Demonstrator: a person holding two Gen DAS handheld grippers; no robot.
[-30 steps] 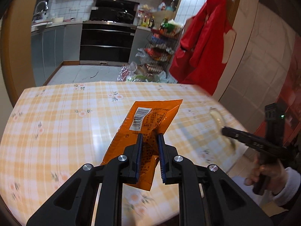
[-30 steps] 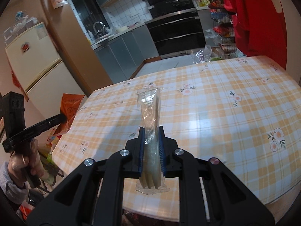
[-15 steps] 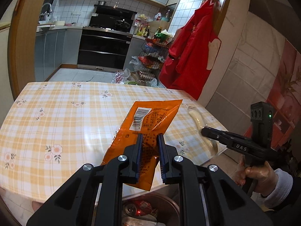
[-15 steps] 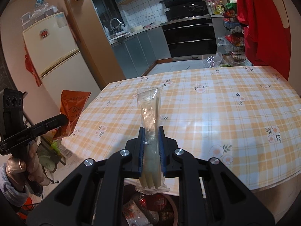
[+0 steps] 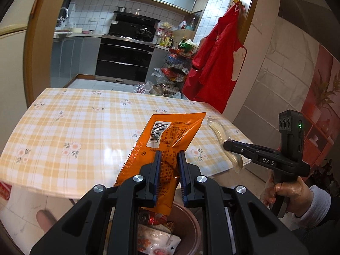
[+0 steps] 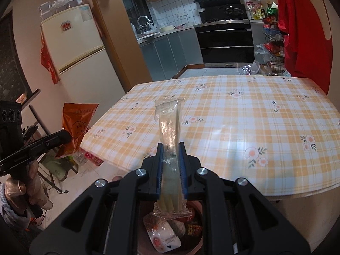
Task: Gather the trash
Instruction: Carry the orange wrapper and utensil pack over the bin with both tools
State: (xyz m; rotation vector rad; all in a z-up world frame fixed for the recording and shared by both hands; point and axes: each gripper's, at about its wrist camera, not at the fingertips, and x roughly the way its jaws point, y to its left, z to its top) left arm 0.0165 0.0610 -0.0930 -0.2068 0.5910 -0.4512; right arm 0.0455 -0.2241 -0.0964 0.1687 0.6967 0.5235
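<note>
My left gripper (image 5: 169, 155) is shut on an orange snack wrapper (image 5: 167, 142) with a barcode label, held upright above a brown trash bin (image 5: 187, 223) full of wrappers. Clamped in my shut right gripper (image 6: 171, 146) is a clear plastic packet (image 6: 170, 127) of pale cutlery, hanging over the same trash bin (image 6: 197, 246). In the left wrist view the right gripper (image 5: 228, 144) shows at the right with the clear packet (image 5: 218, 129). The right wrist view catches the left gripper (image 6: 65, 137) at the left with the orange wrapper (image 6: 76, 119).
A table with an orange plaid floral cloth (image 5: 80, 127) (image 6: 244, 127) stands just beyond the bin. Behind it are a kitchen with a black oven (image 5: 125, 61), a wire rack of goods (image 5: 176, 72), red garments (image 5: 214, 63) on the wall and a cream fridge (image 6: 74, 48).
Both grippers have pulled back from over the table to beyond its near edge, each still holding its piece. The trash bin has come into view beneath them.
</note>
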